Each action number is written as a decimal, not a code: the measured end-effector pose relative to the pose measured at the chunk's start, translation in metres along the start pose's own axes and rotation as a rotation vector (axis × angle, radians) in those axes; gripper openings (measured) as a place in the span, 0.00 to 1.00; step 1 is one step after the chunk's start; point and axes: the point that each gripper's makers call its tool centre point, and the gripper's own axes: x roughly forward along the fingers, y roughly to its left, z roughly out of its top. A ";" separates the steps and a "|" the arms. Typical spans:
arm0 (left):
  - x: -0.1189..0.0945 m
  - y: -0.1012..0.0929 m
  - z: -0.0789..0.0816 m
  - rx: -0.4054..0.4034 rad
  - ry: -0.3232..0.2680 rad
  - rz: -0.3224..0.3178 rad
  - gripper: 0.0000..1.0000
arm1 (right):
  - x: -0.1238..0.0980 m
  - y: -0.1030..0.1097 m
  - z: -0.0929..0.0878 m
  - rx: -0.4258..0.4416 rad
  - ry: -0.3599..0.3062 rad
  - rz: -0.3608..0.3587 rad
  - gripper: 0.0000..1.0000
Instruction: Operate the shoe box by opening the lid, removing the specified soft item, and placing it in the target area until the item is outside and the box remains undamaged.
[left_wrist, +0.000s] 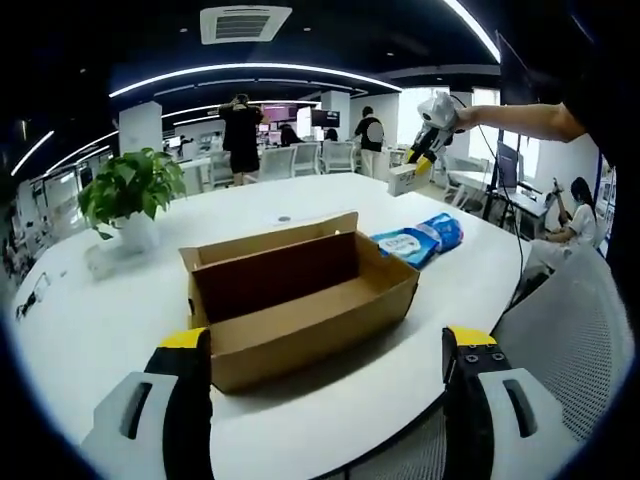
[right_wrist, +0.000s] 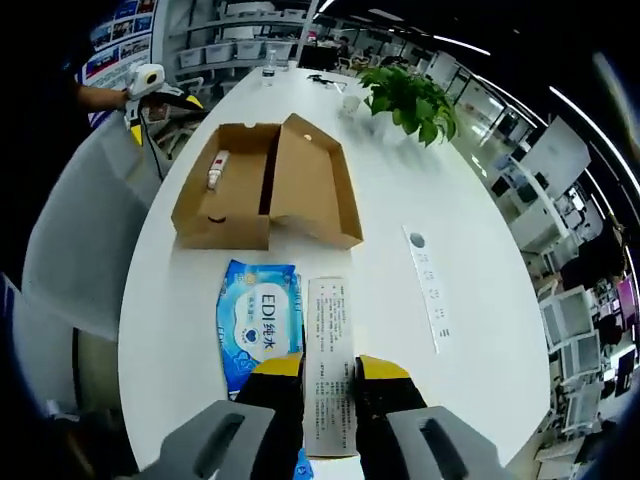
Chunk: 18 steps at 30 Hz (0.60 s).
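Right gripper view: right tongs (right_wrist: 329, 392) clamped on a white carton (right_wrist: 331, 350), long axis along the jaws, above the wipes pack (right_wrist: 258, 322). Shoe box (right_wrist: 265, 182) lies open at 11 o'clock. Left tongs (left_wrist: 325, 350) apart, nearer the box.

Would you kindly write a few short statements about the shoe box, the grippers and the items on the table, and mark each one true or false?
1. The shoe box has its lid open. True.
2. The right gripper is empty. False: its jaws are shut on a small white carton.
3. A blue wipes packet lies on the table outside the box. True.
4. The left gripper is clamped on the box wall. False: its jaws stand open, apart from the box.
5. A potted plant stands on the table. True.
6. The box is completely empty. False: a small white tube-like item lies inside it.
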 end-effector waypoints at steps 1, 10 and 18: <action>0.000 0.000 0.000 -0.002 0.000 0.001 1.00 | 0.001 0.000 -0.001 0.002 0.003 0.000 0.14; 0.000 0.003 -0.001 -0.003 0.005 0.015 0.99 | 0.024 -0.010 -0.038 0.040 0.066 0.002 0.15; 0.000 0.003 -0.002 0.002 0.011 0.015 0.99 | 0.044 -0.017 -0.072 0.048 0.135 -0.001 0.15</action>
